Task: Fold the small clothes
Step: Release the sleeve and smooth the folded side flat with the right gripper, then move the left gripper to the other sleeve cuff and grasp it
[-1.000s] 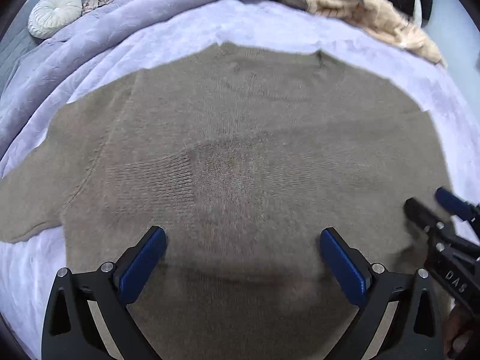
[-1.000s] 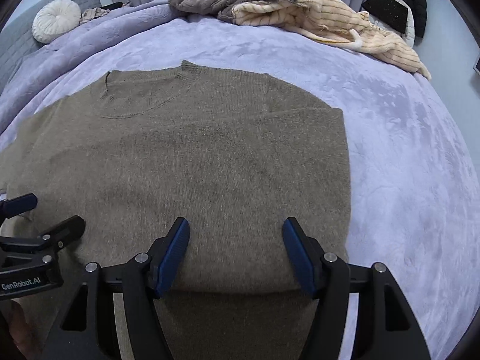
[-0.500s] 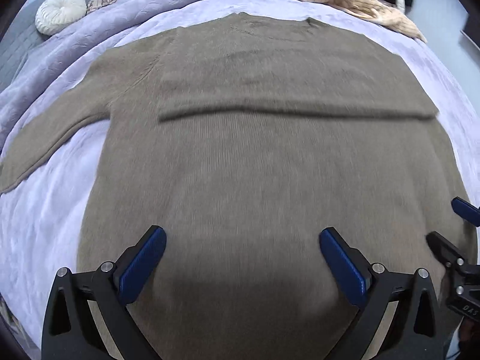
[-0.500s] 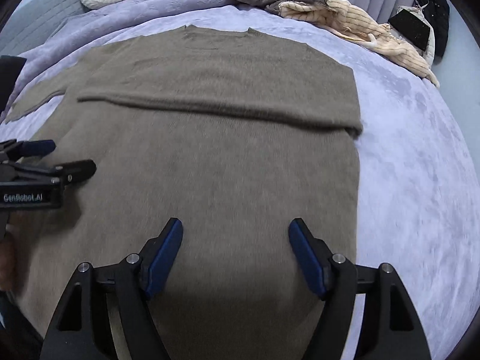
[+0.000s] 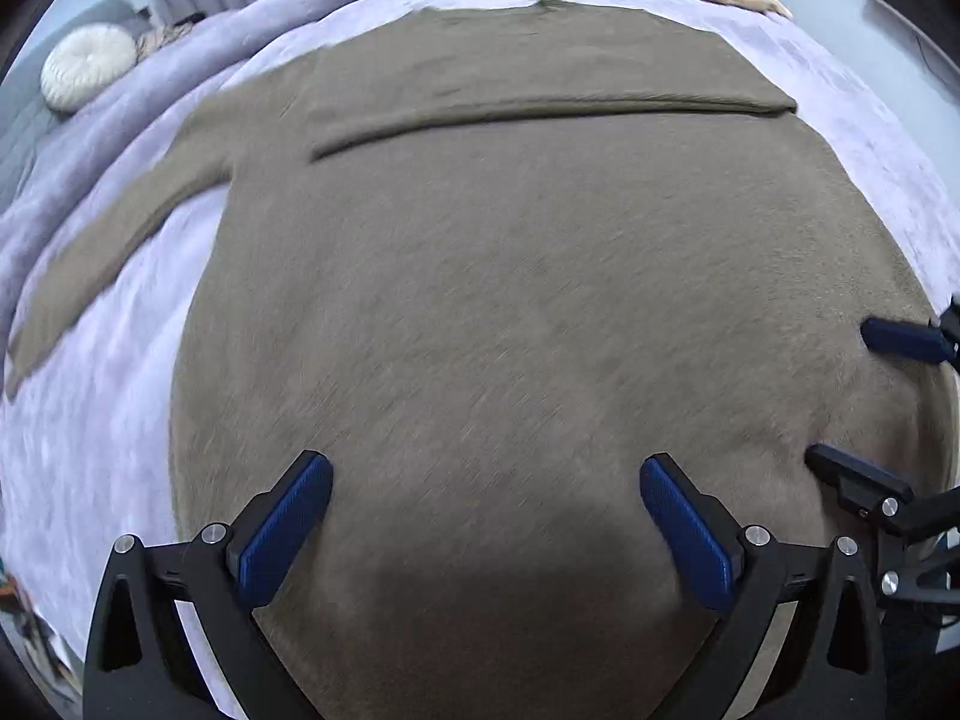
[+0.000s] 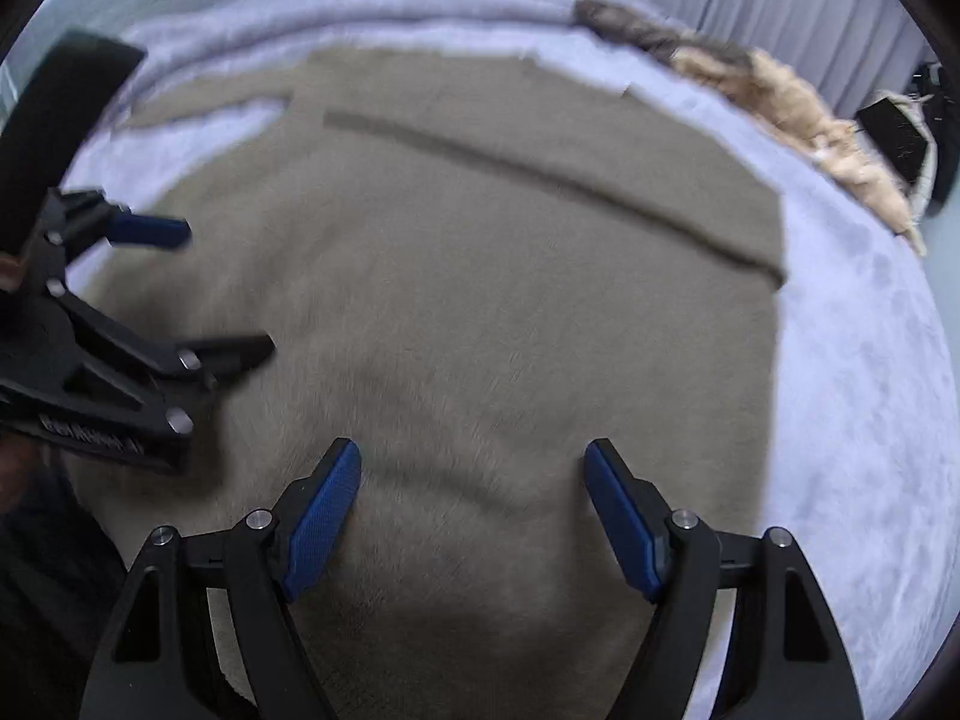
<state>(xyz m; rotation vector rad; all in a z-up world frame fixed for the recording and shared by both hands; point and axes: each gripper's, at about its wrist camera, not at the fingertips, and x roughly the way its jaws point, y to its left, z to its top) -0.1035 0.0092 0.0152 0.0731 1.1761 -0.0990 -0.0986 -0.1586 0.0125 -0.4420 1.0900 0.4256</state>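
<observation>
Knitwear fills the left wrist view: the olive sweater (image 5: 510, 300) lies flat on the lavender bedspread (image 5: 120, 390), one sleeve already folded across its chest, the other sleeve (image 5: 120, 240) trailing off the sweater's left side onto the cover. The left gripper (image 5: 486, 516) hangs over the sweater's near part, jaws wide apart and nothing between them. At the sweater's right edge the right gripper (image 5: 864, 396) shows, also spread. The risk here, as I judge it, is the loose sleeve: if the hem is lifted and carried up before that sleeve is laid in, it ends up bunched under the fold or sticking out of the packet.

From the right wrist view, the right gripper (image 6: 474, 510) hovers above the sweater (image 6: 480, 300), jaws having just been opening, with bare knit below and nothing pinched. The left gripper (image 6: 222, 294) stands to the sweater's left part, open as well. The picture is smeared, so how close the pads are to the cloth I cannot tell. A soft, thick knit may let a shallow pinch catch only the top layer, which would drag the folded sleeve askew. Beyond the sweater's collar lies a pile of other clothes (image 6: 768, 96), well apart.
</observation>
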